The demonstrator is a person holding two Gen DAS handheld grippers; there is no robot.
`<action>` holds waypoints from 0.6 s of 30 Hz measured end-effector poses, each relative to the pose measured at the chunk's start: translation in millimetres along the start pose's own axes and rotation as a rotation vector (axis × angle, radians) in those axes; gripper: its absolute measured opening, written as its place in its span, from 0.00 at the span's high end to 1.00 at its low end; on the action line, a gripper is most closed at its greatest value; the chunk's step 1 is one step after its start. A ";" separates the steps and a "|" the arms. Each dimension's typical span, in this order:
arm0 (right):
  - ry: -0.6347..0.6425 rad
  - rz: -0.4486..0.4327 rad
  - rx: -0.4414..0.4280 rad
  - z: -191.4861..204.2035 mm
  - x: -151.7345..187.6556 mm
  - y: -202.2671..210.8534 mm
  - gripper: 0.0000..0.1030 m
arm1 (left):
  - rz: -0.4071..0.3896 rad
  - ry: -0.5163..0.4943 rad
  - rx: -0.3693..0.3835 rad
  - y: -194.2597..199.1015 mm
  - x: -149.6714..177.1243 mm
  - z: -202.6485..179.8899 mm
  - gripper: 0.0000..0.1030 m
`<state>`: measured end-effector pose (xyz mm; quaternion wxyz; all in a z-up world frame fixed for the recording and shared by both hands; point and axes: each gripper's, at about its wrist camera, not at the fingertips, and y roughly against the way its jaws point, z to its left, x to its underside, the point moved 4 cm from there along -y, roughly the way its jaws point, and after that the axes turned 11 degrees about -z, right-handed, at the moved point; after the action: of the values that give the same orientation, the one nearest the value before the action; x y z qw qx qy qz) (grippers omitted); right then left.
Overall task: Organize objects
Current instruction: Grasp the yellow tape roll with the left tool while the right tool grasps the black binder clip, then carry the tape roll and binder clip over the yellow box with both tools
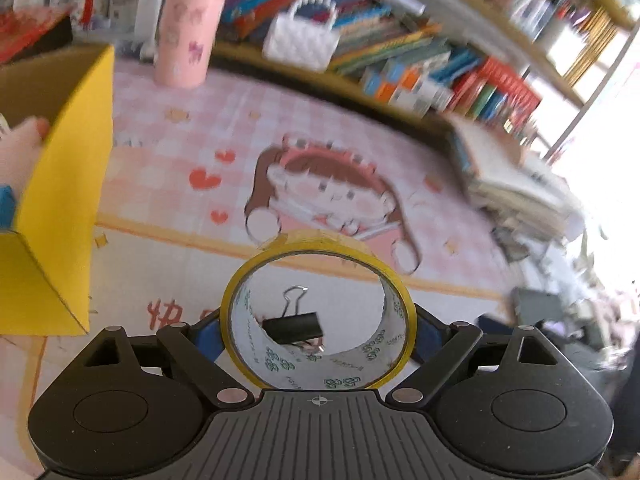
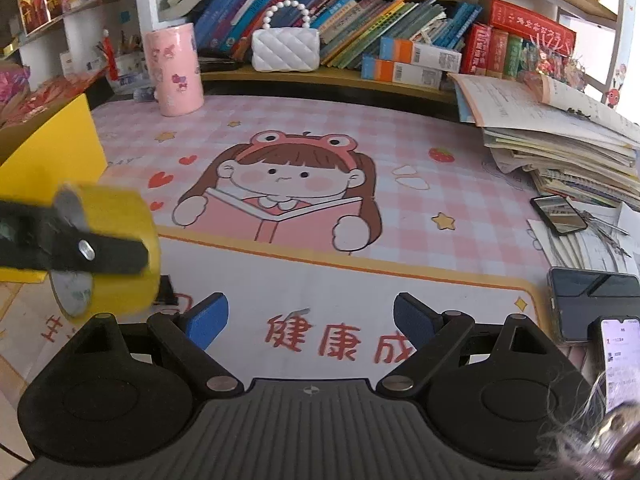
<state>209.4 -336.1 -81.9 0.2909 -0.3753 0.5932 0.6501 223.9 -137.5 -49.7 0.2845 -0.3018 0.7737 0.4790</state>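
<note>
Yellow tape (image 1: 318, 316), a wide roll with a printed white core, sits pinched between the blue pads of the left tongs (image 1: 318, 330), its open ring facing the camera and held above the surface (image 1: 180, 184). Through the ring a black binder clip (image 1: 294, 326) shows, lying on the pink checked mat (image 1: 160, 152) below. In the right wrist view the same roll (image 2: 116, 248) appears at the left edge, gripped by a dark finger (image 2: 100, 258) of the left tongs, close to the yellow box (image 2: 52, 152). That box (image 1: 68, 200) stands open at the left of the mat, with soft pale things inside that are too blurred to name. The right tongs (image 2: 310, 320) hang spread wide over the mat's red lettering with nothing between their pads. A pink cup (image 2: 174, 72) and a white quilted purse (image 2: 286, 50) stand at the back near the bookshelf (image 2: 360, 76); two phones (image 2: 592, 304) lie at the right by a stack of papers (image 2: 560, 144).
</note>
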 end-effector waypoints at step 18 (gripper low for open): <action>0.085 0.010 -0.200 97.4 -5.0 -40.7 0.33 | -0.116 0.101 -0.282 98.6 16.6 73.3 0.12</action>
<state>231.8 -234.2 -98.8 0.2231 -0.4266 0.5392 0.6910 151.2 -38.4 -33.4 0.2273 -0.4064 0.6936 0.5497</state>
